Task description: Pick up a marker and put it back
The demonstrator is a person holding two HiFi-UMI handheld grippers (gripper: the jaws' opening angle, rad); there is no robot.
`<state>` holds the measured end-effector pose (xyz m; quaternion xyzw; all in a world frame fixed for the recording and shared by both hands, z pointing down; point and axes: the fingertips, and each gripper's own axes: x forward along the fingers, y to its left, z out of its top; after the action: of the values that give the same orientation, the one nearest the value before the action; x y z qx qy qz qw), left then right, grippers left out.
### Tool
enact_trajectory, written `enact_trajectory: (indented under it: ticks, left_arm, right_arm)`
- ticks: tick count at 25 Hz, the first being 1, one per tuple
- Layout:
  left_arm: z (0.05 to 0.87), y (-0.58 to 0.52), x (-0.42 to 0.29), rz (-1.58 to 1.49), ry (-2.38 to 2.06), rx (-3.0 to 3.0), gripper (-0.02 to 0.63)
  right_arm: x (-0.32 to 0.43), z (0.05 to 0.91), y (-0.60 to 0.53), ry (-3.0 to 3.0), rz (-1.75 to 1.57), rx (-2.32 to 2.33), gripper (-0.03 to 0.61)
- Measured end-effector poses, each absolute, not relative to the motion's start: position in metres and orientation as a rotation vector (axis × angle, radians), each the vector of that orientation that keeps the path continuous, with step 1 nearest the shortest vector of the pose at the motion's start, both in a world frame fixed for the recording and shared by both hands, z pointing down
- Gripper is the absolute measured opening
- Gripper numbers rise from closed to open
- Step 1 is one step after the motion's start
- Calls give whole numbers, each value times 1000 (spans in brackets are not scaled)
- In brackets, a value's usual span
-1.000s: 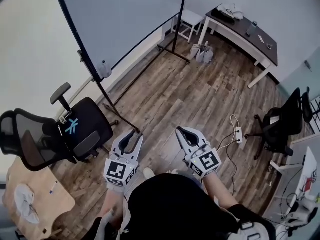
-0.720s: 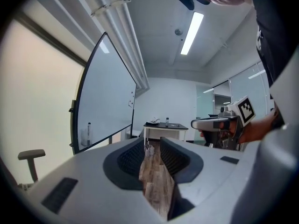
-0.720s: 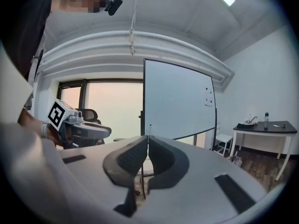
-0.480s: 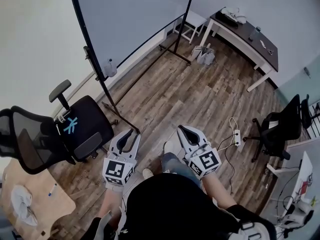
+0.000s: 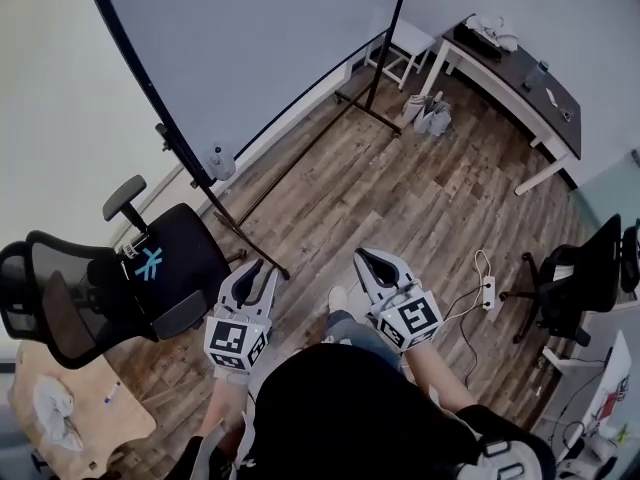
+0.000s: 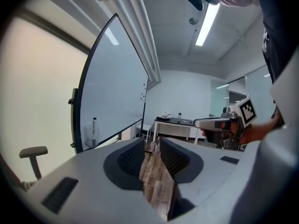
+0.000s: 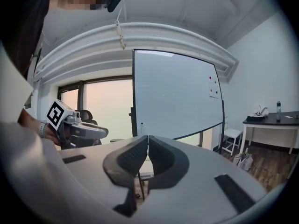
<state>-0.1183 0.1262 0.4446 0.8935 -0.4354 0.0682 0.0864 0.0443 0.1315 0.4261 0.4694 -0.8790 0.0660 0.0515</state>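
A large whiteboard [image 5: 250,48] on a black wheeled stand fills the upper left of the head view. A clear cup [image 5: 217,162] hangs on its frame, with a marker [image 6: 94,124] standing upright in it; the same marker [image 7: 141,127] shows small in the right gripper view. My left gripper [image 5: 250,271] is held low in front of the body, shut and empty, well short of the cup. My right gripper [image 5: 366,260] is beside it, also shut with nothing between its jaws. In each gripper view the other gripper shows off to the side.
A black office chair [image 5: 150,268] stands left of the whiteboard stand's foot. A wooden table [image 5: 60,418] is at the lower left. A dark desk [image 5: 520,68], a white stool [image 5: 400,43], shoes [image 5: 430,116], a power strip [image 5: 487,293] and another chair [image 5: 580,278] lie to the right.
The head view has shifted, so the whiteboard and chair sit slightly differently in frame. Both grippers stay shut in front of the body, side by side.
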Motion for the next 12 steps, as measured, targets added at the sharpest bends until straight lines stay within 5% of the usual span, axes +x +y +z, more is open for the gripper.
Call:
enact_trajectory:
  ticks: [12]
  left_arm:
    - [451,23,-95,303,-1543,2471,109]
  right_arm:
    - [74,430,13,-2801,284,1216,14]
